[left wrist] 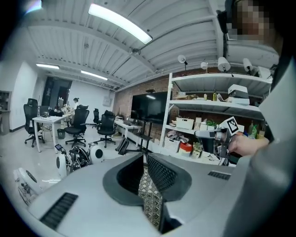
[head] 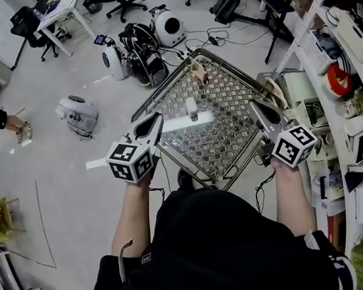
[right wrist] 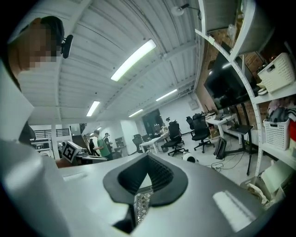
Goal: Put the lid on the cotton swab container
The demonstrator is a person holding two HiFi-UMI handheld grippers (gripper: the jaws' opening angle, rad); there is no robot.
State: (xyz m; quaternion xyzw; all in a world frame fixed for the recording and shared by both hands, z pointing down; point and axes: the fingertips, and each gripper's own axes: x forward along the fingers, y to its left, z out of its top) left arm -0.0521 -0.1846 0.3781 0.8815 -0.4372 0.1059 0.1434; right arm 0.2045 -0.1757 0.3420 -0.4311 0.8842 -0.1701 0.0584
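The left hand-held gripper (head: 157, 119) and right hand-held gripper (head: 254, 106) hold their ribbed jaws together, empty, above the diamond-patterned surface (head: 227, 138). A small cylindrical container (head: 192, 108) stands near its centre.

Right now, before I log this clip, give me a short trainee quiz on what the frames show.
1. True or false: the left gripper holds a lid.
2. What is between the jaws of the right gripper? A: a lid. B: a cotton swab. C: nothing.
3. Fill in: the small container on the table stands nearer the ___ gripper.

Key: 1 false, its jaws are together on nothing. 2 C. 3 left.
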